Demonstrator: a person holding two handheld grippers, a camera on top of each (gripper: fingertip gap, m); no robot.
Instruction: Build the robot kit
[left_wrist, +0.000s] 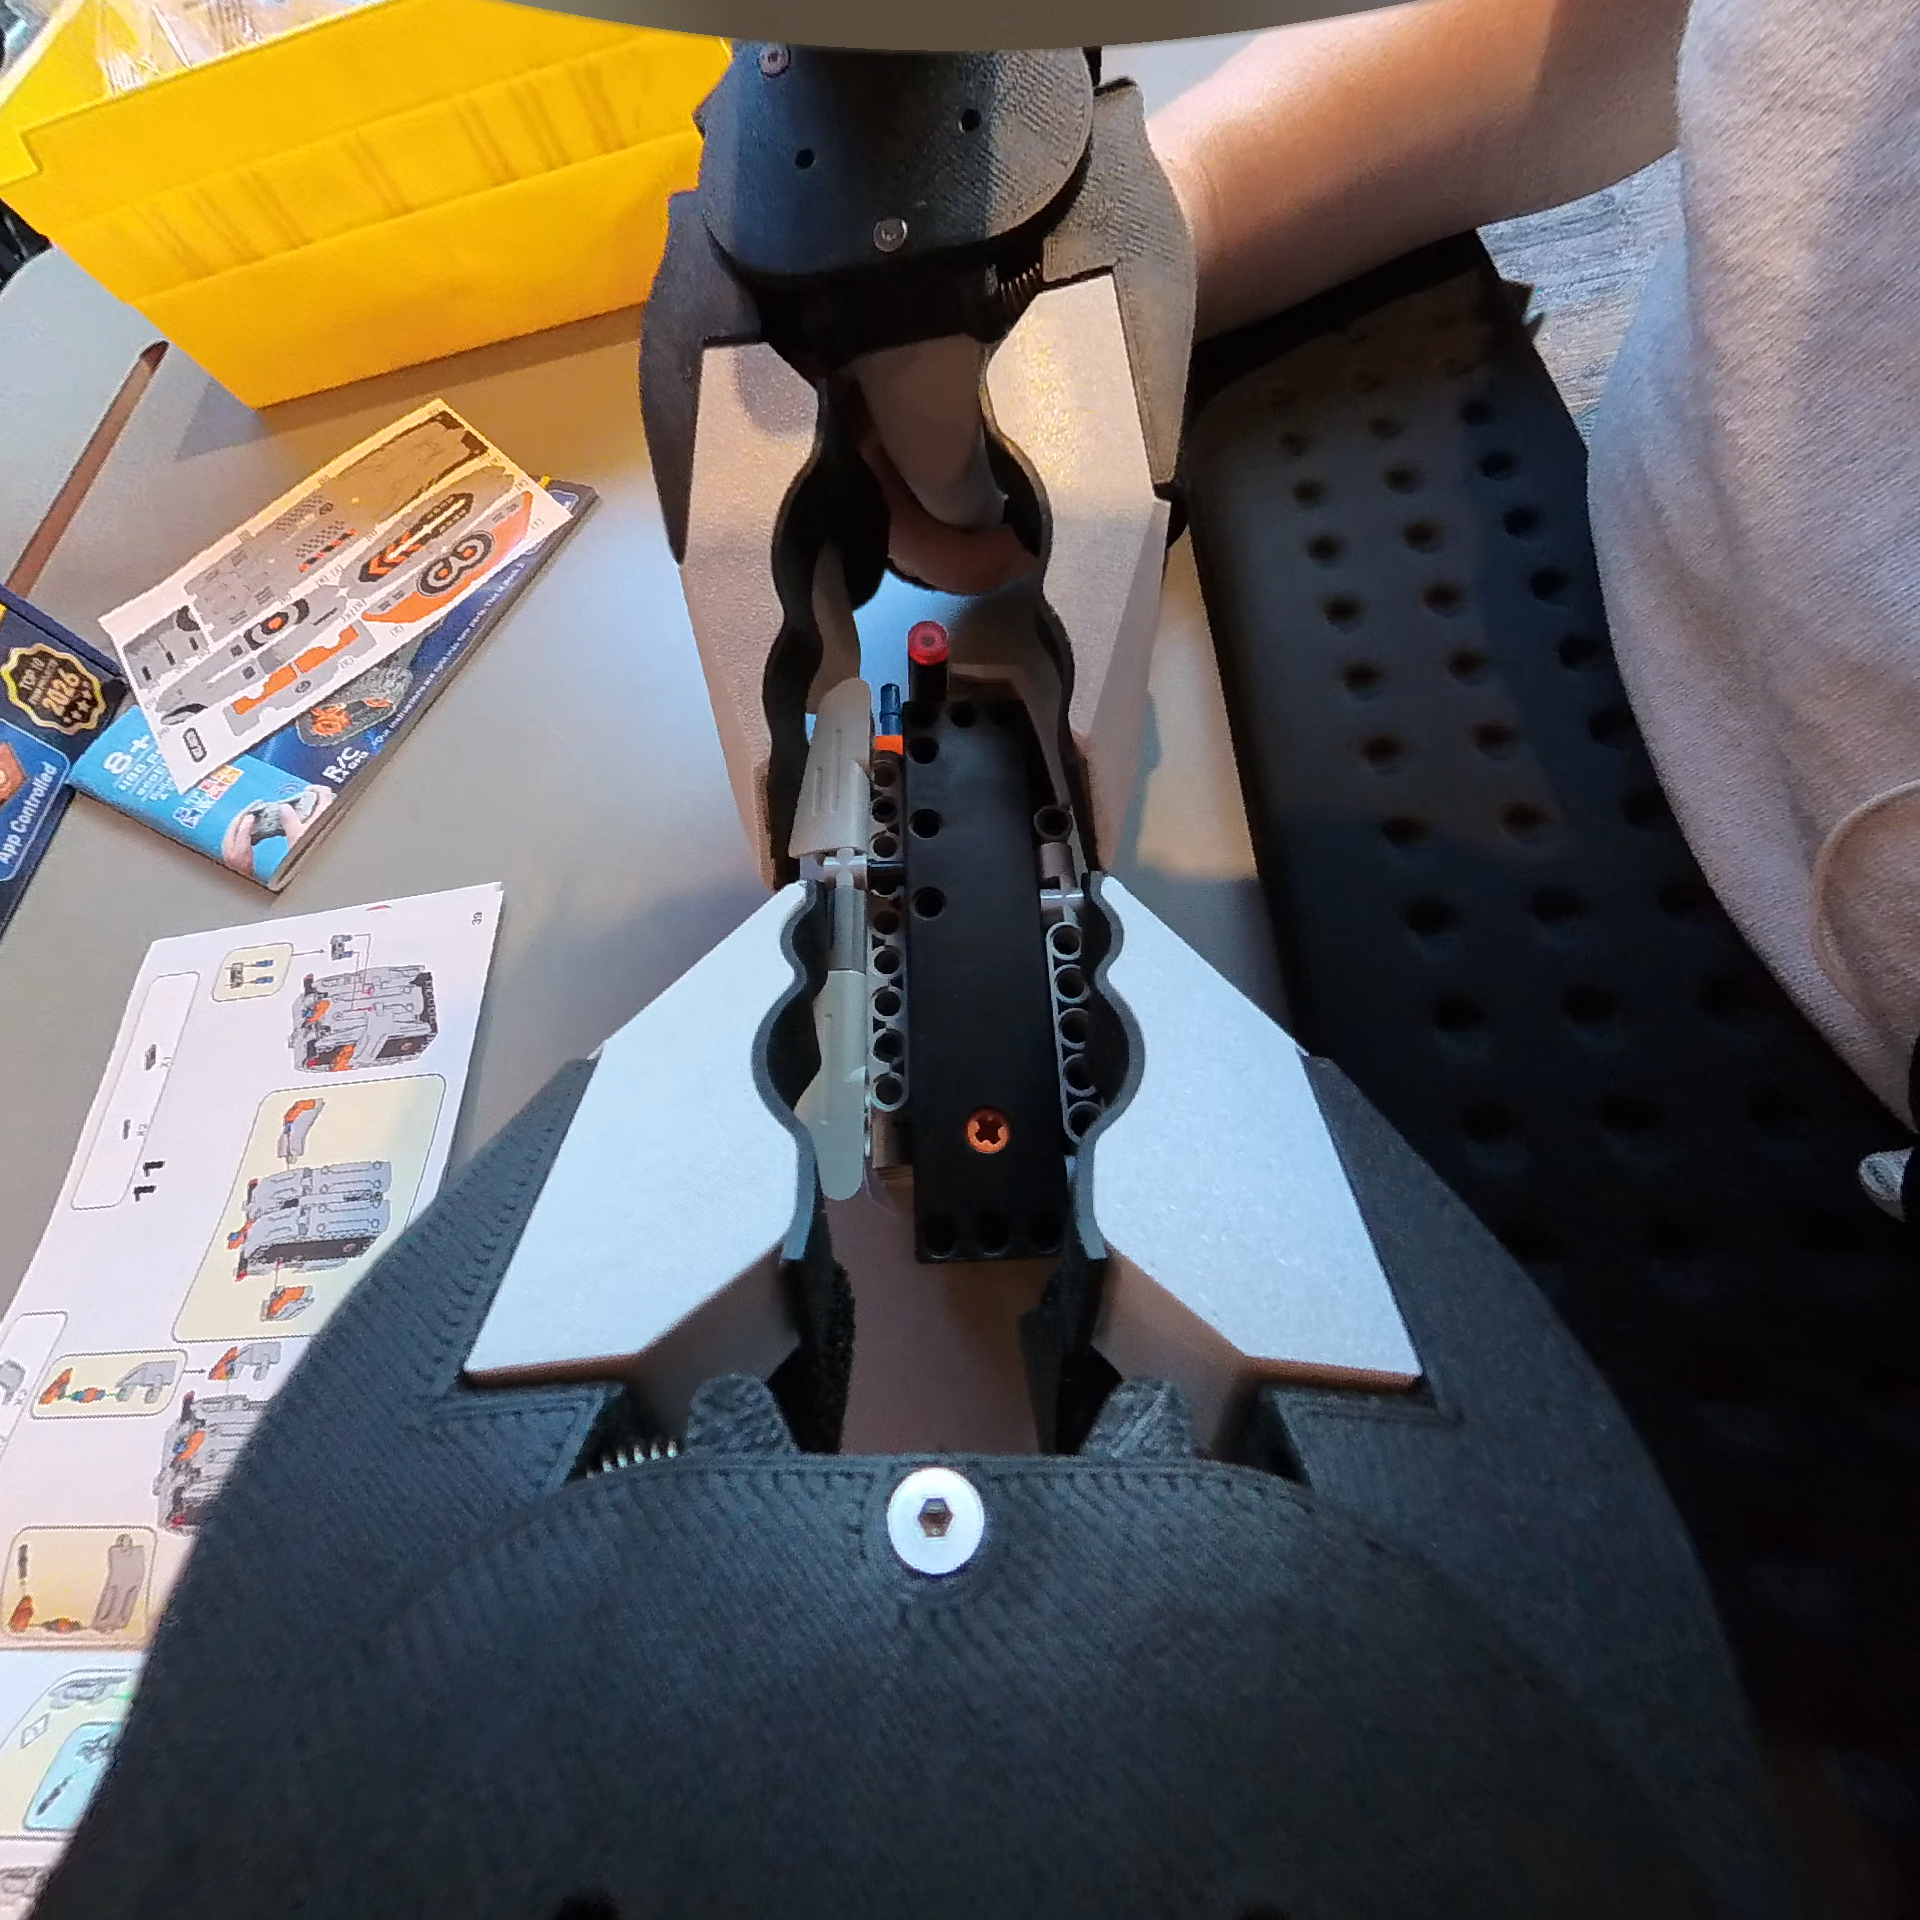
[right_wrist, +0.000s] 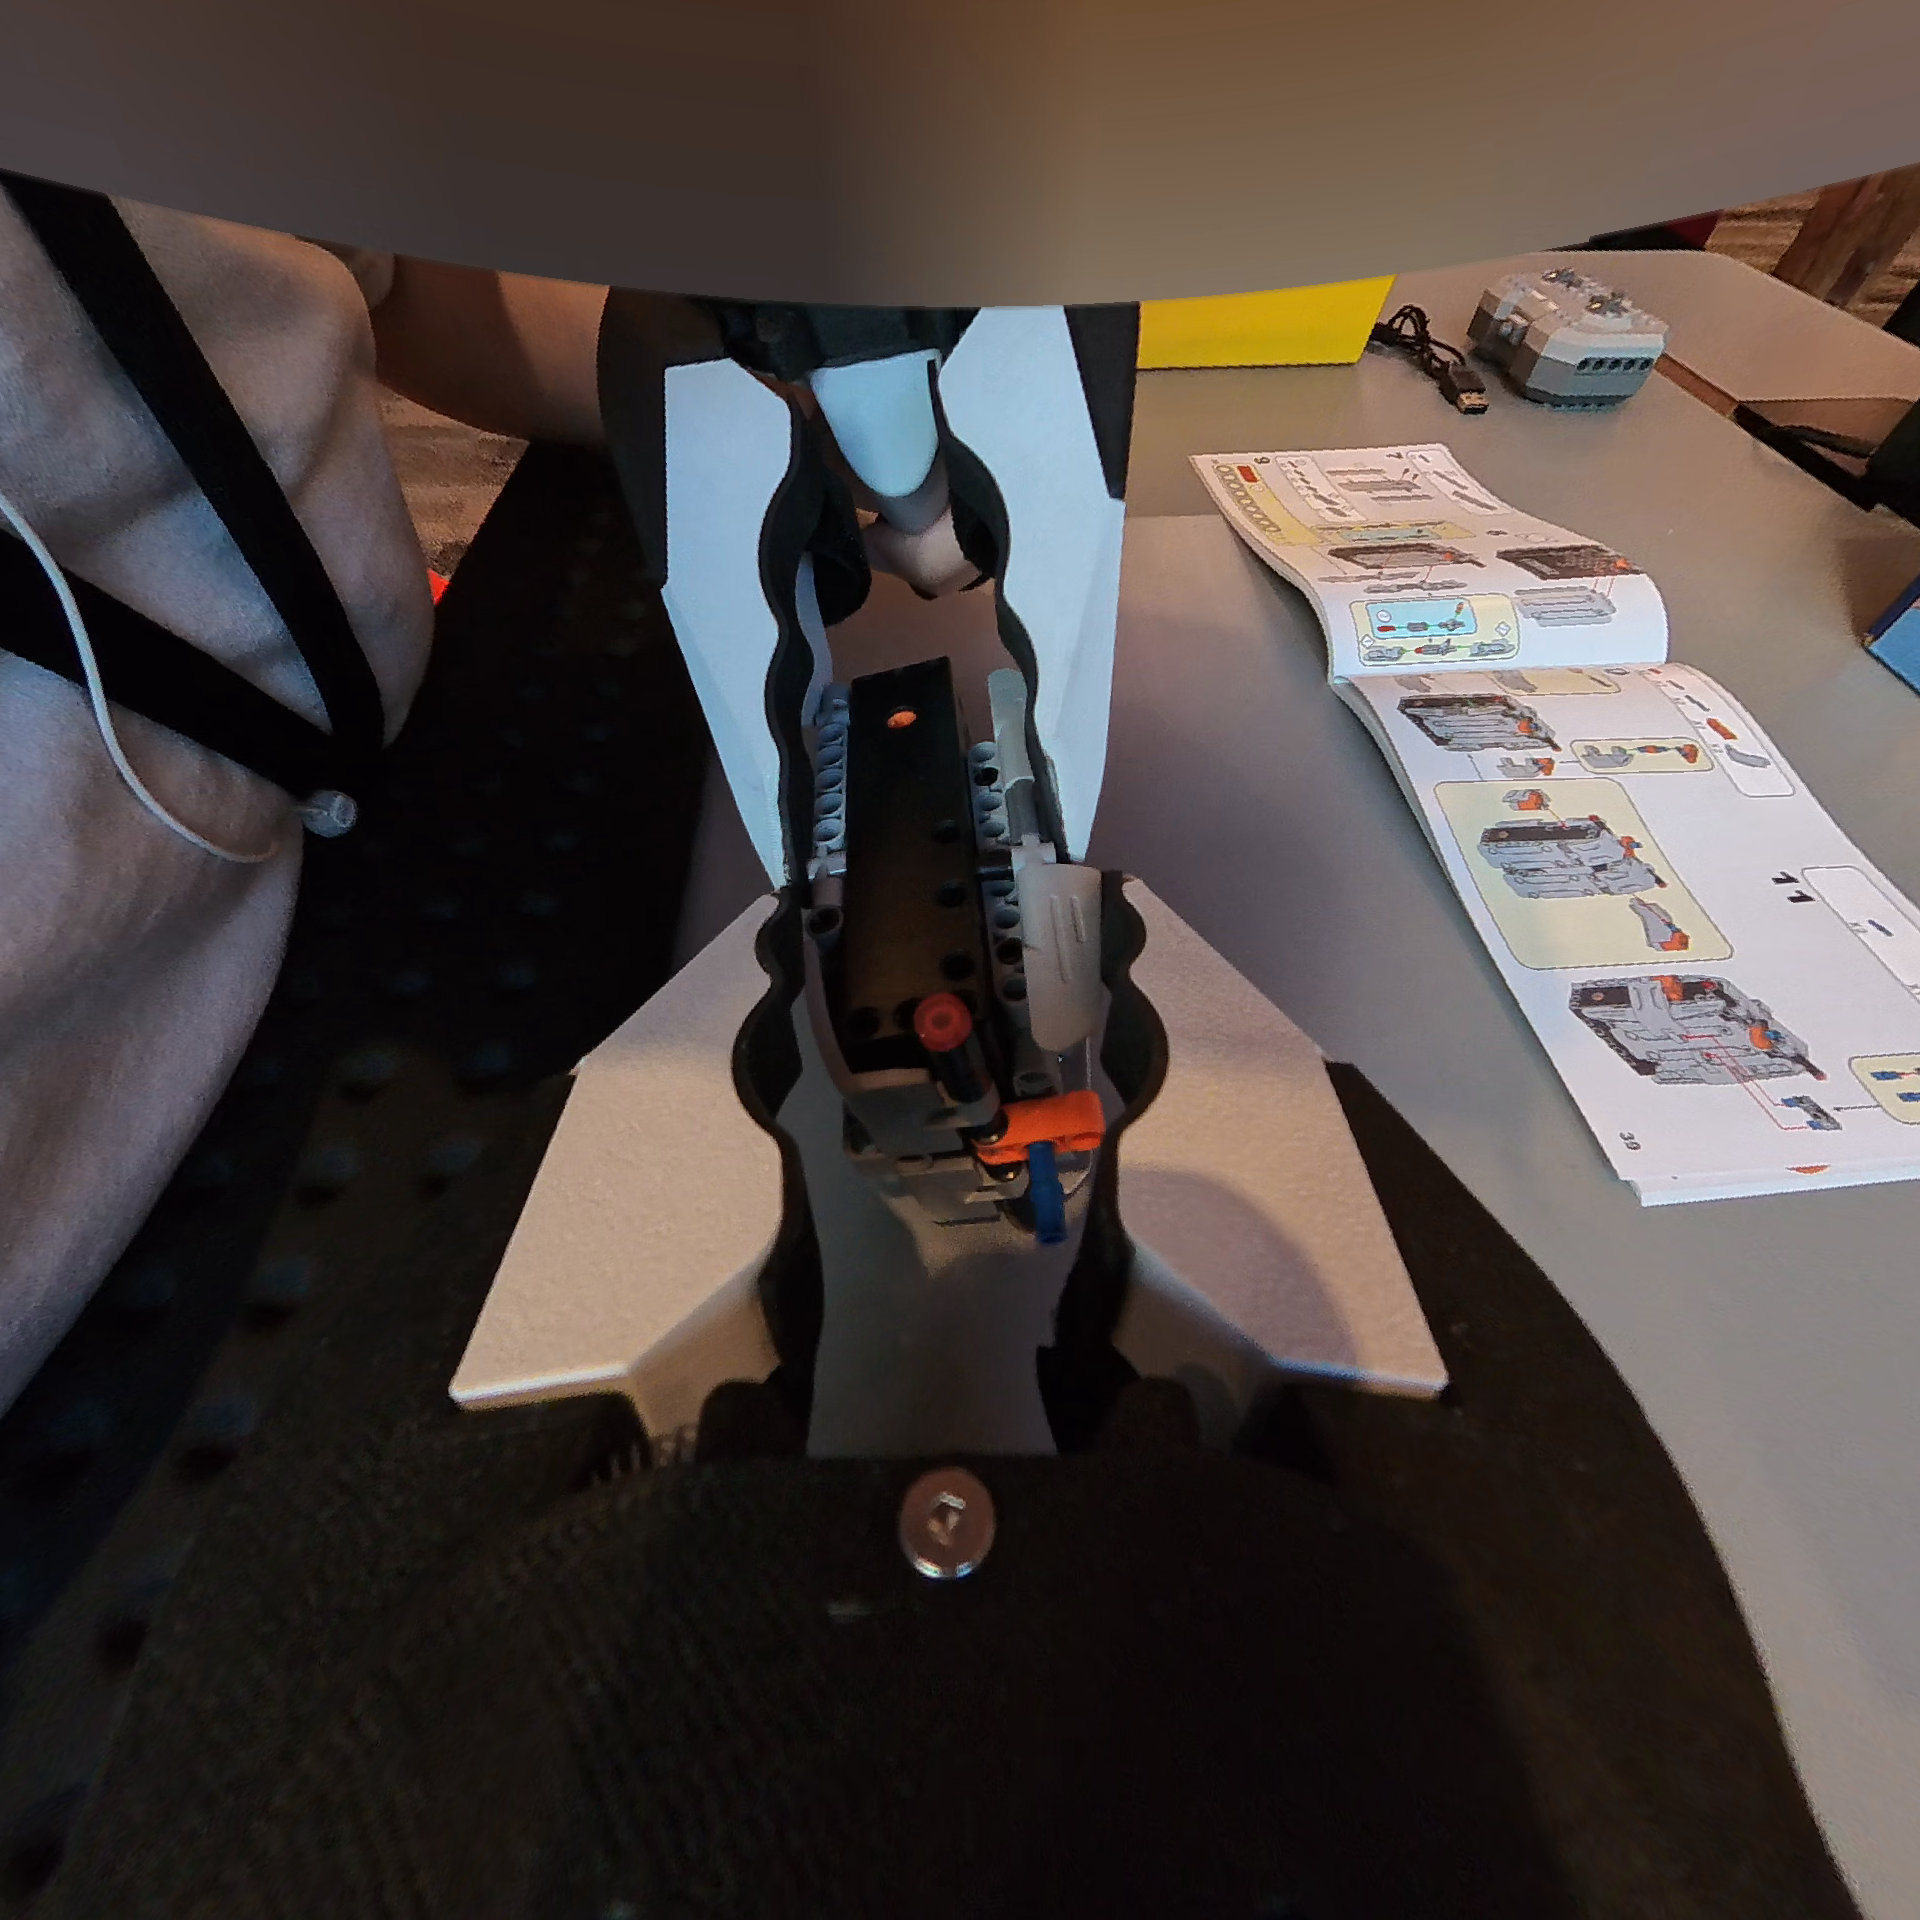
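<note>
A toy brick assembly (left_wrist: 977, 966) with a black block, grey holed beams, a red pin (left_wrist: 927, 642) and an orange part is held between both grippers above the table edge. My left gripper (left_wrist: 951, 904) is shut on its near end. The right gripper (left_wrist: 935, 831) faces it from the far side and clamps the other end. In the right wrist view my right gripper (right_wrist: 951, 904) is shut on the same assembly (right_wrist: 925, 935), with the orange connector (right_wrist: 1049, 1127) and a blue pin (right_wrist: 1049, 1195) near its base. The left gripper (right_wrist: 914, 831) shows opposite.
A yellow bin (left_wrist: 343, 187) stands at the back left. A sticker sheet (left_wrist: 332, 592), a booklet and an open instruction booklet (left_wrist: 260, 1195) (right_wrist: 1621, 831) lie on the grey table (left_wrist: 582, 748). A grey battery box (right_wrist: 1558, 332) with a cable lies far right. A perforated black chair seat (left_wrist: 1507, 831) is beside the person. My left and right fingertips are right by each other.
</note>
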